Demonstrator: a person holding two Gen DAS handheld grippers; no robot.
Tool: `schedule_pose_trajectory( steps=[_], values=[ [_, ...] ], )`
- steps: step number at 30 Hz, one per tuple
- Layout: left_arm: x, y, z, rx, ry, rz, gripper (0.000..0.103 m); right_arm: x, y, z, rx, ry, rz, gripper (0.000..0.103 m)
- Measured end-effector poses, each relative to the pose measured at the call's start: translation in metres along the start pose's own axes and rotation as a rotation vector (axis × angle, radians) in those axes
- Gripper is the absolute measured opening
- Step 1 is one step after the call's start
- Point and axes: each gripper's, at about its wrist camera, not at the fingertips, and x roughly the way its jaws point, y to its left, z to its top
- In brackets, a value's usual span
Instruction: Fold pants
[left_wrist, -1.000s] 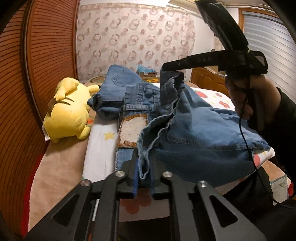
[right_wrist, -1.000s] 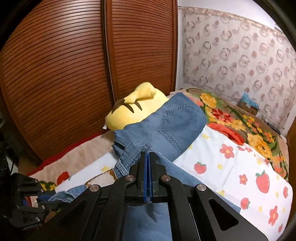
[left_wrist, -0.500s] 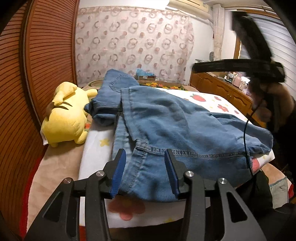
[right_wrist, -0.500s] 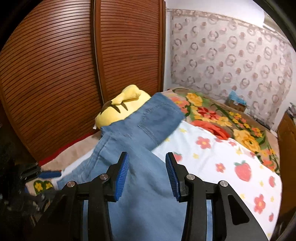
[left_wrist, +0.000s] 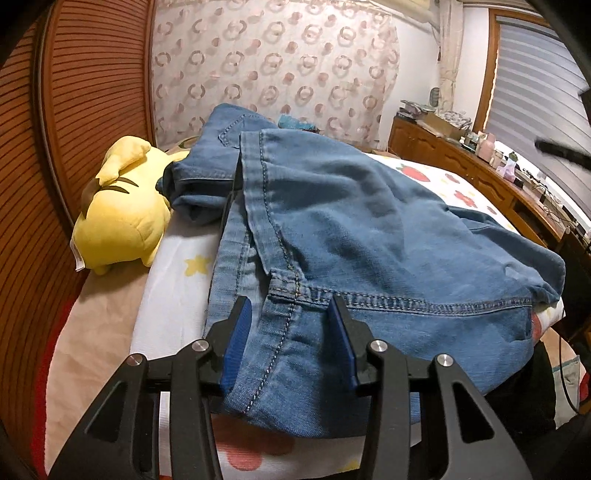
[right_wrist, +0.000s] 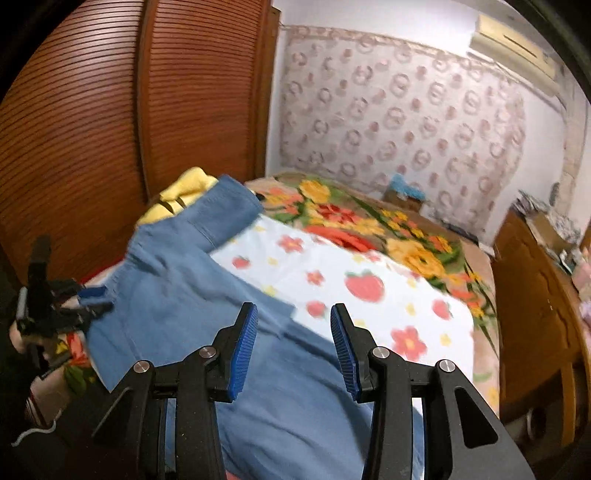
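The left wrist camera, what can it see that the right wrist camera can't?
Only the left wrist view shows the whole yellow plush toy, the jeans' stitched hem and a window blind. Only the right wrist view shows the flowery blanket and an air conditioner. Both show the blue jeans on the strawberry sheet, the wooden doors and the curtain.

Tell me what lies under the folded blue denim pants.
Under the folded blue denim pants shows a white bedsheet printed with strawberries and flowers. Anything beneath the denim's middle is covered and cannot be seen.
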Motion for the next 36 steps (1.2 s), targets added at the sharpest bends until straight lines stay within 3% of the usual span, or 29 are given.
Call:
schedule_pose_trajectory(
  steps=[2, 6, 9, 17, 23, 28, 36],
  values=[
    [0.000, -0.001, 0.000, 0.004, -0.005, 0.004, 0.044, 0.004, -0.001, -0.012, 0.034, 0.028, 0.006, 0.043],
    [-0.004, -0.008, 0.000, 0.035, -0.023, -0.005, 0.025, 0.033, 0.003, -0.040, 0.087, 0.100, 0.028, 0.043],
    [-0.009, -0.012, 0.000, 0.047, -0.034, -0.027, 0.017, 0.060, 0.007, -0.062, 0.119, 0.151, 0.051, 0.043],
    [-0.049, -0.004, -0.001, 0.017, -0.125, -0.022, 0.015, 0.099, 0.016, -0.090, 0.176, 0.216, 0.037, 0.043],
    [-0.040, -0.004, -0.006, 0.022, -0.065, 0.004, 0.015, 0.093, 0.012, -0.102, 0.186, 0.192, 0.033, 0.043],
    [-0.035, -0.007, -0.005, 0.014, -0.051, 0.002, 0.023, 0.092, 0.013, -0.111, 0.172, 0.159, 0.011, 0.044],
    [-0.041, -0.015, 0.002, 0.027, -0.081, -0.006, 0.053, 0.085, 0.017, -0.123, 0.163, 0.111, -0.013, 0.045]
  ],
)
